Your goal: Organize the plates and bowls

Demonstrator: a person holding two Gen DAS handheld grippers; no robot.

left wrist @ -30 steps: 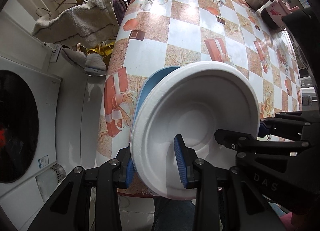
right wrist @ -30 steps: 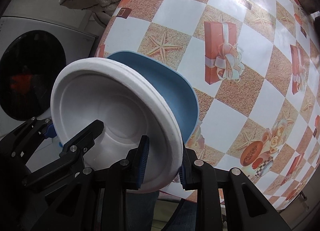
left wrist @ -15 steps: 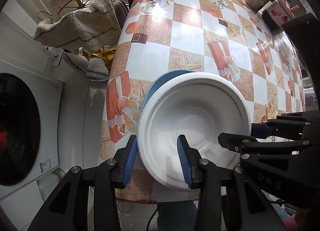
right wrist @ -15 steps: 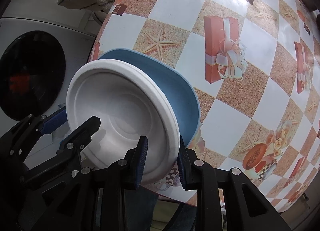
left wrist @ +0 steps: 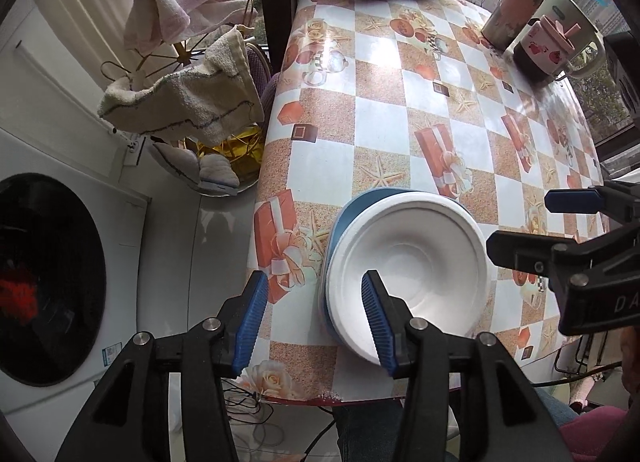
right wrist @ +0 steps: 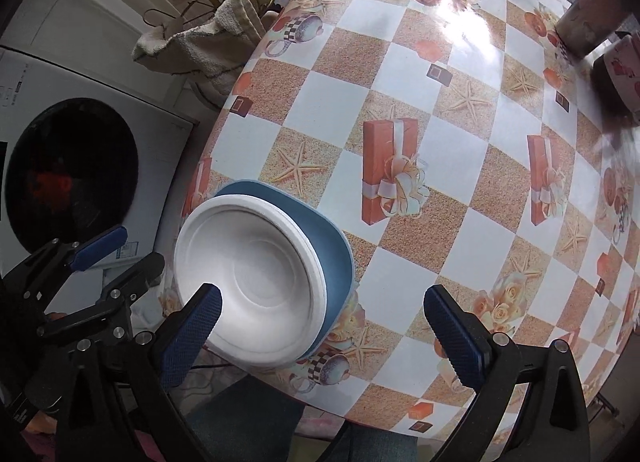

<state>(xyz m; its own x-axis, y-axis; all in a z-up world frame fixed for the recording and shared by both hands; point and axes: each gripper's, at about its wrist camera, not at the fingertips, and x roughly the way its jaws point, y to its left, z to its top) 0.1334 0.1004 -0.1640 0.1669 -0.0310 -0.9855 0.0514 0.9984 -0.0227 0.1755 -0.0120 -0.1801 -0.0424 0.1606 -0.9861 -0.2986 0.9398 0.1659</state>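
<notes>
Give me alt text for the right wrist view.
A white foam plate sits stacked on a blue plate near the edge of a checkered table. The right gripper hangs above, jaws wide open and empty, having just opened; a washing machine stands left.

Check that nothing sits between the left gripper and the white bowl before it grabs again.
Nothing visible does. The left gripper, jaws just opening, hangs open above the near rim of the white bowl, which is nested on the blue plate. The right gripper is open and clear.
</notes>
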